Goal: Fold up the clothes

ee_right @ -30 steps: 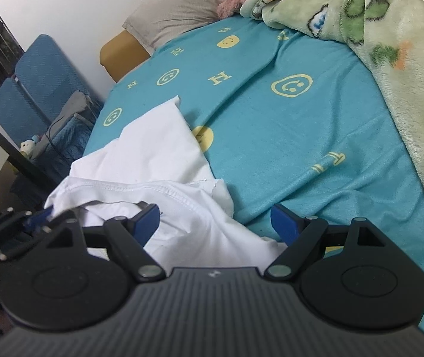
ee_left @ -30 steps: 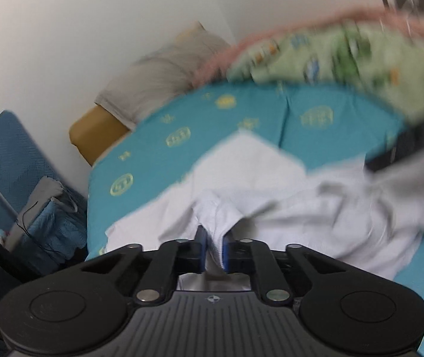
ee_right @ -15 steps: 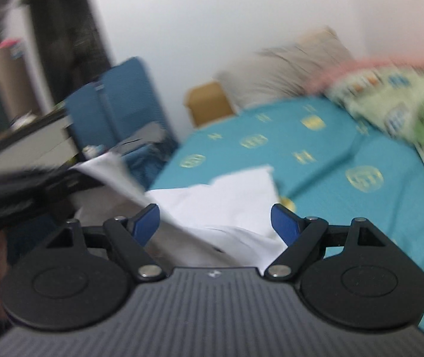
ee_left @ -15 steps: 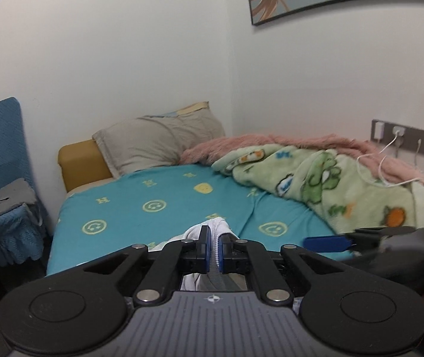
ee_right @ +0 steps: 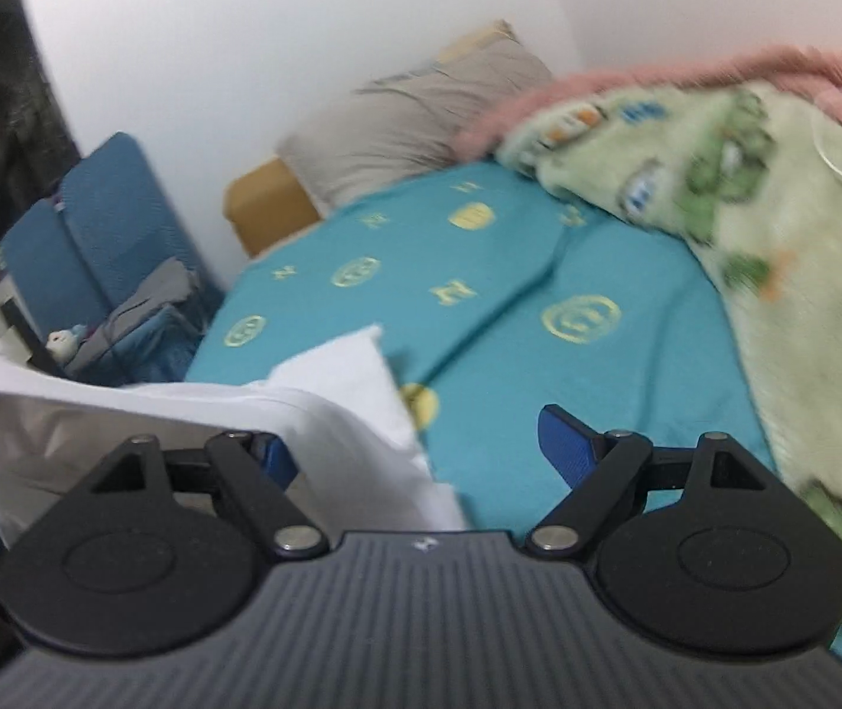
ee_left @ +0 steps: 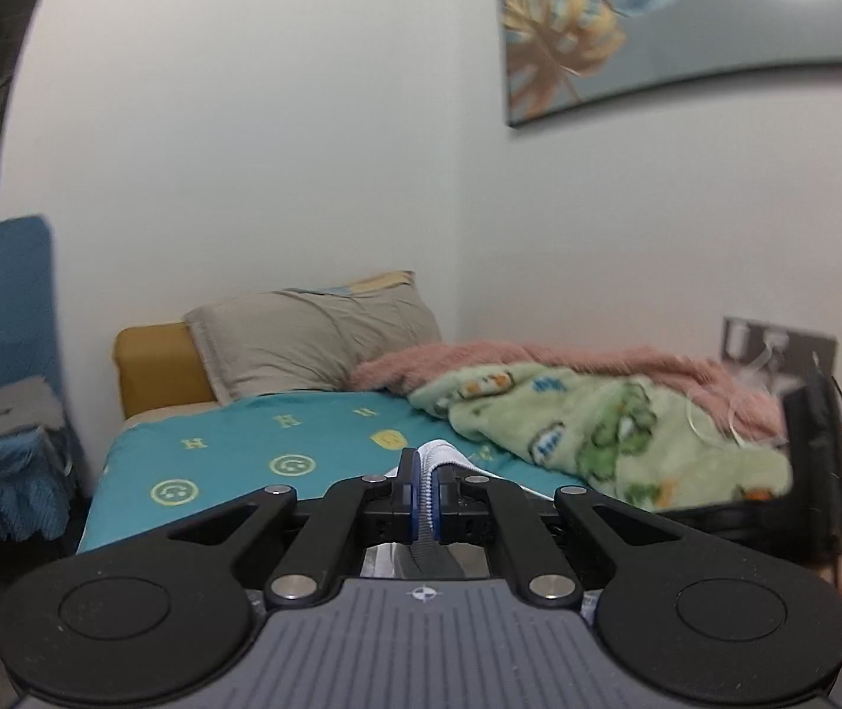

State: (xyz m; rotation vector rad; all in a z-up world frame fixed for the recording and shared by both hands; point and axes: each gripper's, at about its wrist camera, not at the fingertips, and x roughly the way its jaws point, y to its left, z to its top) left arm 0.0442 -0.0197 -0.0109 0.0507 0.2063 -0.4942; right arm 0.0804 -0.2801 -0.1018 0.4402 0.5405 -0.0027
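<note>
One white garment (ee_right: 326, 407), unfolded, pinched at an edge by the left gripper (ee_left: 425, 496) and lifted over the bed (ee_right: 539, 307); right gripper (ee_right: 415, 449) wide, empty; every fold outstanding.

The left wrist view looks nearly level along the left gripper (ee_left: 425, 490) from the near end of the bed (ee_left: 231, 449), facing the far wall and its framed picture (ee_left: 686, 29). The right wrist view tilts down over the right gripper (ee_right: 421, 449), closer to the teal sheet (ee_right: 539, 272). Both views share the grey pillow (ee_left: 314, 342), the green blanket (ee_left: 598, 431) and the blue chair (ee_left: 1, 307).
</note>
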